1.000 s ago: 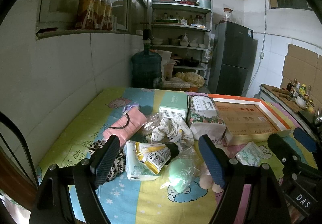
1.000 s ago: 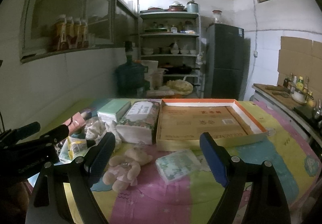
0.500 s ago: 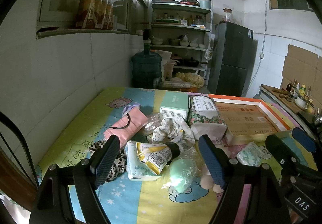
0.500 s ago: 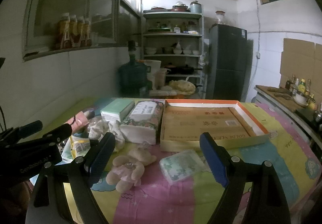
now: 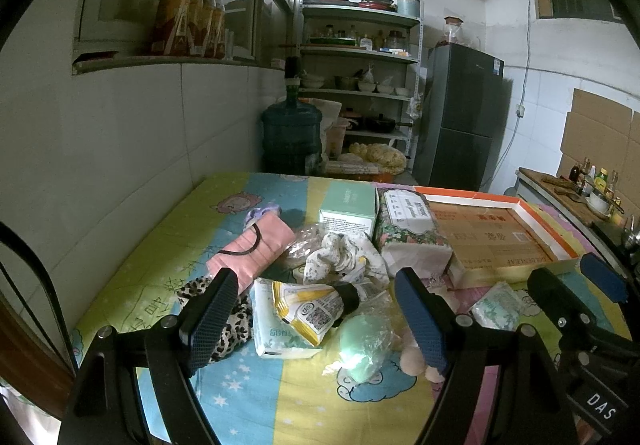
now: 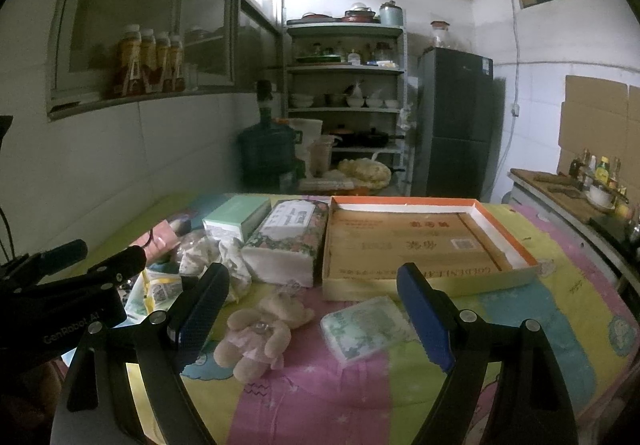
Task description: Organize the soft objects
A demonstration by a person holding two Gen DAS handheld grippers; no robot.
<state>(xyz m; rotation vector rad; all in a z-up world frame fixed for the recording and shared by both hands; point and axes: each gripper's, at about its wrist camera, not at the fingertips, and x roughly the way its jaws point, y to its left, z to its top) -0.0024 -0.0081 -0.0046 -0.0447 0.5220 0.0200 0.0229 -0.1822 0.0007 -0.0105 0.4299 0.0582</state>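
Soft items lie scattered on a table under a colourful cartoon cloth (image 5: pixel 256 405). My left gripper (image 5: pixel 316 317) hangs open above a yellow-and-white packet (image 5: pixel 308 305) and a bagged green sponge (image 5: pixel 366 337), with a leopard-print cloth (image 5: pixel 228 321) by its left finger. A pink folded cloth (image 5: pixel 252 249) and a floral rag (image 5: pixel 340 257) lie further back. My right gripper (image 6: pixel 312 317) stands open over a small plush bear (image 6: pixel 260 333) and a tissue pack (image 6: pixel 360 329). An open orange-rimmed cardboard box (image 6: pixel 420 241) sits behind.
A floral tissue package (image 6: pixel 288 245) and a mint-green box (image 6: pixel 236 221) stand left of the cardboard box. A tiled wall runs along the table's left side. Beyond the table stand a water jug (image 5: pixel 292 137), shelves (image 5: pixel 356 85) and a dark fridge (image 5: pixel 460 121).
The right wrist view has lifted and pulled back slightly, so the bear and tissue pack sit a little lower between its fingers. The left gripper has barely moved.
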